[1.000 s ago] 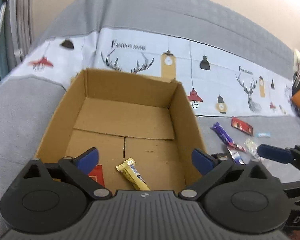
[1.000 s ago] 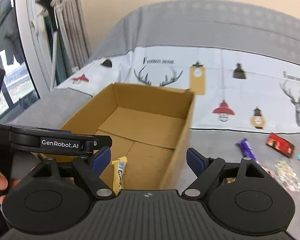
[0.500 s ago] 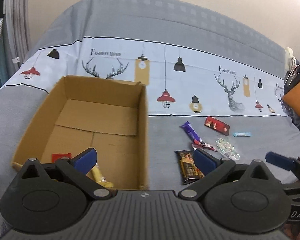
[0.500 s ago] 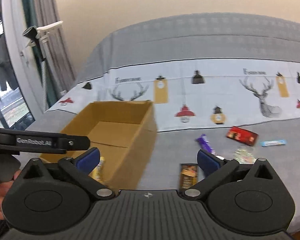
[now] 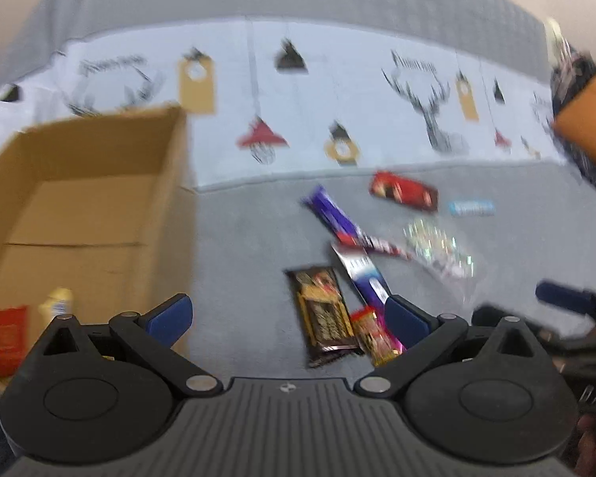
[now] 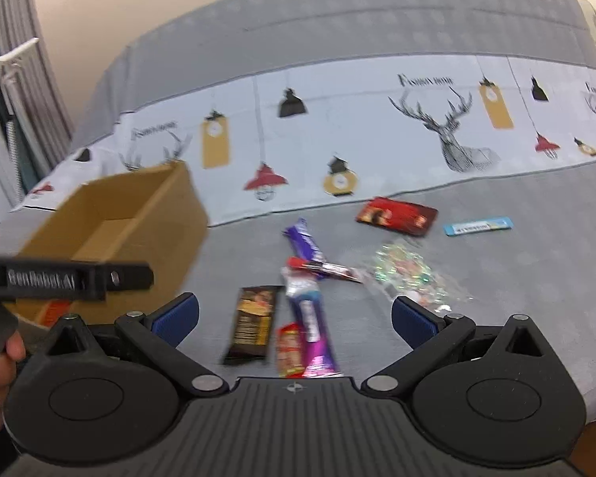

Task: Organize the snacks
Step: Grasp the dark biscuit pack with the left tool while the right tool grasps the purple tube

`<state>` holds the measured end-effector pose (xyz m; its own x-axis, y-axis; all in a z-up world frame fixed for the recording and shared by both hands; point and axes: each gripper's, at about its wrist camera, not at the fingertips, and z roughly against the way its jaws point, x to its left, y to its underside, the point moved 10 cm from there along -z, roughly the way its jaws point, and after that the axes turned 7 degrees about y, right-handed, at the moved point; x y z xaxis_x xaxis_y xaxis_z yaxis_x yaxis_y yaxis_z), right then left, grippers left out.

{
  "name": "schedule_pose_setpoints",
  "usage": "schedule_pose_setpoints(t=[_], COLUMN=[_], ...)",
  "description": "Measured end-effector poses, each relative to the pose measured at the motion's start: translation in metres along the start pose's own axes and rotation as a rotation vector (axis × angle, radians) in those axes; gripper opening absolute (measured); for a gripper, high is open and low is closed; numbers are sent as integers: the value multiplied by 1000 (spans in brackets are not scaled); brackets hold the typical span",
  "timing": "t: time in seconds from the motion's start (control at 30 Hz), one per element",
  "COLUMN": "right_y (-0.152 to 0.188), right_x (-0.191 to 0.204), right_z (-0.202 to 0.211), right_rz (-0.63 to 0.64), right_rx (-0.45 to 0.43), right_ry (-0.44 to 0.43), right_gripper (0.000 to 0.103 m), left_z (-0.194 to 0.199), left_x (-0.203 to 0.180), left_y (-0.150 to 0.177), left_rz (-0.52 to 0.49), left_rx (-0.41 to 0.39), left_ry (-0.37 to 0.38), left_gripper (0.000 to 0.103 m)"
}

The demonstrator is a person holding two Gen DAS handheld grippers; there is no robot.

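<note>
Both grippers swung off the box (image 5: 87, 183) to the loose snacks (image 6: 298, 278) on the bed. Left gripper (image 5: 288, 316) and right gripper (image 6: 296, 314) wide open, empty; right jaws just opened further. Two snacks already boxed; next pick pending

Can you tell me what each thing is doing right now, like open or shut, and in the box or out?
Cardboard box: open on top, upright on the bed.
Red packet: inside the box.
Yellow bar: inside the box.
Brown bar: flat on the bed, outside the box.
Purple bar: on the bed, outside.
Left gripper: open, empty.
Right gripper: open, empty.
</note>
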<state>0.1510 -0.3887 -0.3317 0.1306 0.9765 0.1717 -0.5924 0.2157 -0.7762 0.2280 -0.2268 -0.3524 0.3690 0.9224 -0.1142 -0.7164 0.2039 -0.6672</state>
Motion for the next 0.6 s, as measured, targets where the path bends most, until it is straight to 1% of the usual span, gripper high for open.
schedule_pose_setpoints(t=[0.07, 0.1, 0.13, 0.17, 0.2, 0.23, 0.27, 0.3, 0.37, 0.4, 0.43, 0.47, 0.5, 0.53, 0.57, 0.6], right_y=[6, 11, 18, 24, 30, 35, 40, 43, 48, 49, 50, 52, 53, 53, 53, 52], right_x=[-13, -17, -20, -22, -24, -25, -25, -23, -18, -14, -11, -8, -5, -2, 1, 3], right_z=[-14, -23, -35, -46, -58, -68, -78, -85, -96, -101, -105, -110, -113, -116, -119, -122], right_rz=[-36, -48, -46, -31, -15, -7, -11, -18, -4, 10, 19, 24, 25, 32, 52, 71], right_rx=[6, 21, 56, 93, 132, 164, 192, 213, 237, 244, 252, 262, 267, 269, 267, 261], right_ry=[-2, -12, -16, -3, 16, 19, 9, -3, -15, -17, -22, -32, -43, -50, -45, -33], right_gripper=[102, 102, 100, 94, 82, 74, 59, 52, 51, 50, 49, 48, 48, 48, 48, 46], left_z=[-25, -39, -49, -60, -70, -80, -87, -94, -105, -109, -113, -113, -113, -114, -114, -114], left_x=[-2, -2, -1, 1, 4, 6, 7, 6, 3, 3, 4, 3, 2, 1, 2, 2], left_y=[9, 13, 16, 19, 22, 24, 27, 30, 38, 42, 46, 46, 46, 46, 45, 44], left_rz=[-14, -16, -11, -4, 3, 8, 9, 7, 6, 11, 10, -12, -49, -82, -94, -90], left_rx=[34, 51, 62, 72, 83, 88, 89, 99, 129, 146, 161, 141, 126, 125, 116, 110], left_ry=[-2, -3, -7, -18, -28, -25, -14, 4, 54, 72, 80, 70, 54, 40, 37, 39], left_gripper=[103, 103, 103, 103, 103, 103, 103, 102, 100, 93, 90, 88, 82, 79, 76, 70])
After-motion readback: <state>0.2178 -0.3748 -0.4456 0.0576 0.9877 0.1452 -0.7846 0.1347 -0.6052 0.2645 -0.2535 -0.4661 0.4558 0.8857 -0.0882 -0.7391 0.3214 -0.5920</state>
